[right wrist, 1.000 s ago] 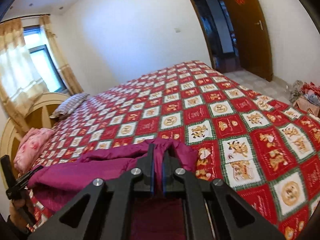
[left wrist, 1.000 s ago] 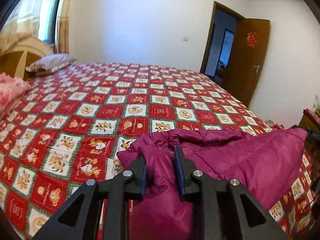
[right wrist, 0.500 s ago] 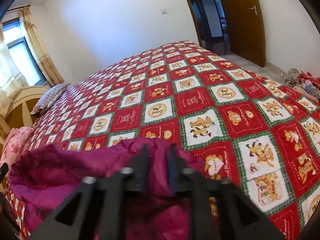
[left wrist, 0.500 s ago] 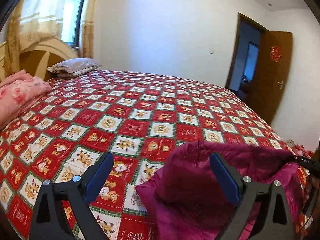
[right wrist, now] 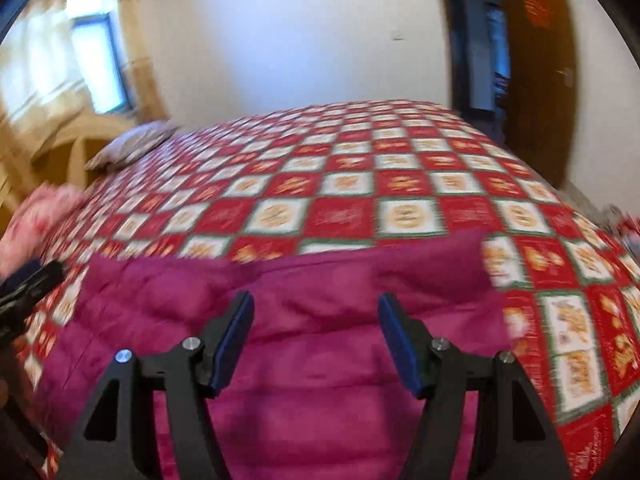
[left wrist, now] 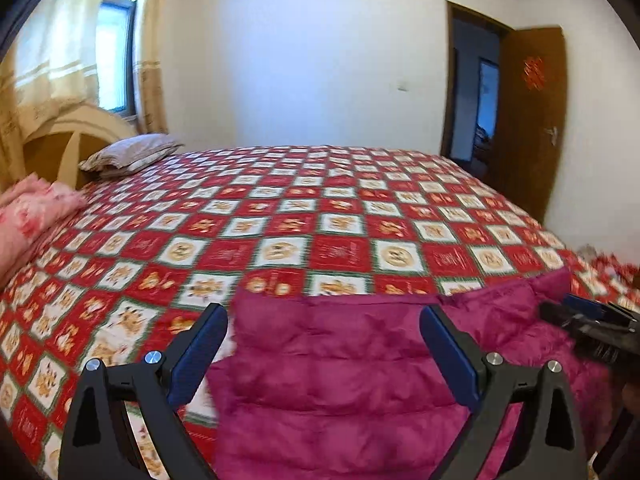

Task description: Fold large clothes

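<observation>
The quilted magenta puffer jacket lies flat on the red-and-white checked bedspread w/ teddy-bear print, at the near edge of the bed, filling 5 to 7 o'clock in both wrist views.

Left gripper hangs over the jacket's left part, black fingers w/ blue pads spread wide, nothing between them but jacket below. Can't tell if the tips touch the fabric.

Right gripper likewise spread wide over the jacket, pads apart, gripping nothing.

Left view only: the right gripper's black-and-blue body pokes in at 3 o'clock, just beside the jacket's right end, and the jacket's left edge shows sharp against the bedspread. Right view only: the jacket's right end w/ bare bedspread beyond it at 3 o'clock; the left gripper's dark tip at 9 o'clock. This view is motion-blurred.

Both views: grey striped pillow at 10 o'clock by the curved wooden headboard, pink floral bedding at 9, brown wooden door ajar at 2 o'clock, curtained window at 11.
</observation>
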Tool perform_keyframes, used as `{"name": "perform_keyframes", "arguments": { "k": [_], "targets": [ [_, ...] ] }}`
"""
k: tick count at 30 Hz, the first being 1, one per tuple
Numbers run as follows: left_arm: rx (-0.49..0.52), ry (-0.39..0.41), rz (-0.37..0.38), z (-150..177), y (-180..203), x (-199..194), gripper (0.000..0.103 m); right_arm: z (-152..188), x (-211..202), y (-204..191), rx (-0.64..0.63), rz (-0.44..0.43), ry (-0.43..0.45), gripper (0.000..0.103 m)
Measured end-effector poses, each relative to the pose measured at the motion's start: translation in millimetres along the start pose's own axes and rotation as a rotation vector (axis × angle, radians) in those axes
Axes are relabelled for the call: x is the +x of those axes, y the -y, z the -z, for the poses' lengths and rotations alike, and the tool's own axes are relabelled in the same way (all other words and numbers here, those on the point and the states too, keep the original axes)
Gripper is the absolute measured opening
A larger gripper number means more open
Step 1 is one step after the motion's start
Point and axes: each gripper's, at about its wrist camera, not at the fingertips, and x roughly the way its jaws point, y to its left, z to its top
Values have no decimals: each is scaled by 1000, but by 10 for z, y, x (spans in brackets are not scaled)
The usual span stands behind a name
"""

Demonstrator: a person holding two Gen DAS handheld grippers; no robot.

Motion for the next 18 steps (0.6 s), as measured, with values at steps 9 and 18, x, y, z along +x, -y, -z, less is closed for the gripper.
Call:
{"name": "perform_keyframes", "arguments": {
  "k": [9,18],
  "targets": [
    [-64,-144,-29,216,-83,733,97,139,562,12,-35,61,-78,68],
    [-125,-200,-9,389,-96,1033,97,204,678,132,34,20,-77,68]
  ]
}}
